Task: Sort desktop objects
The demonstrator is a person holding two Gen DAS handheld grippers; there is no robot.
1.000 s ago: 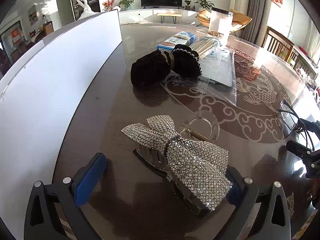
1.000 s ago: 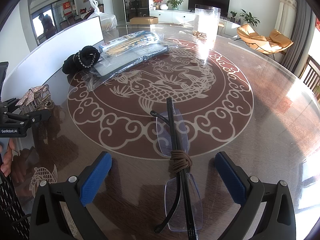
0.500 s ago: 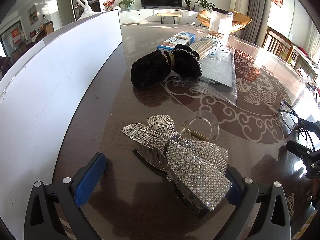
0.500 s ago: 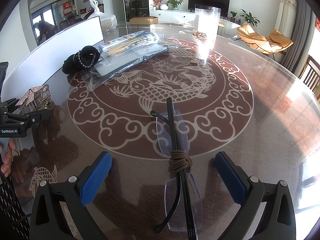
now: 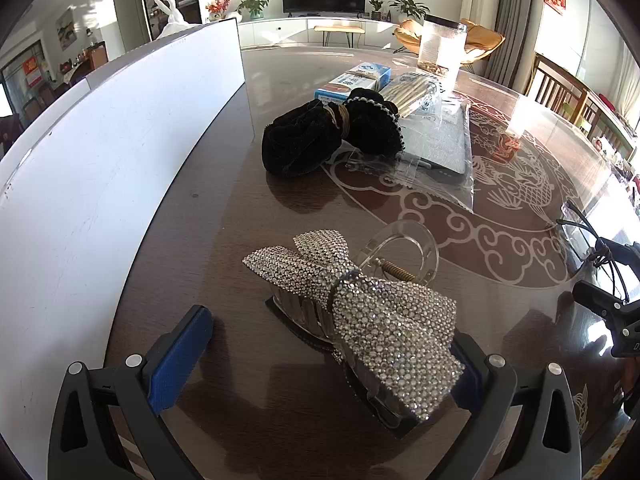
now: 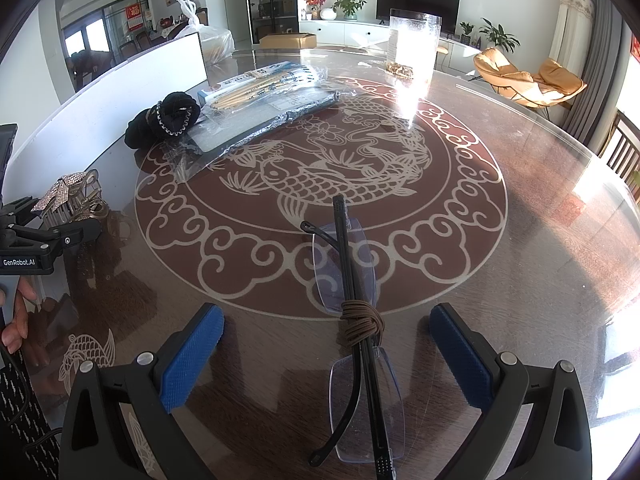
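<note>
Rhinestone-covered and bow-shaped, a silver hair clip with a clear plastic claw-style base point(image 5: 360, 312) is lying on the glossy dark glass-topped surface point(image 5: 224, 216), its brass spring showing under a clear looped handle. The left claw point(image 5: 328, 356) is standing spread wide around it, blue textured pads on both sides; the right pad is sitting just beside the bow's near end, though contact cannot be told, and the left pad is hanging well apart from it.

Farther back, a black velvet scrunchie trimmed with small beads point(image 5: 332, 136) is resting beside a clear plastic bag of pale wooden sticks point(image 5: 416, 92) and a blue-and-white cardboard box point(image 5: 352, 78). A long white panel point(image 5: 100, 160) is curving along the surface's left edge.

In the right wrist view, folded rimless glasses with thin black arms point(image 6: 360, 320), bound at the middle by a knotted brown elastic cord point(image 6: 360, 320), are lying flat over the pale carp-and-cloud pattern point(image 6: 320, 176). The right claw point(image 6: 328, 356) is also gaping wide, its blue pads flanking the glasses without touching them and holding nothing. A tall clear glass jar point(image 6: 414, 42) is catching sunlight at the far side.
</note>
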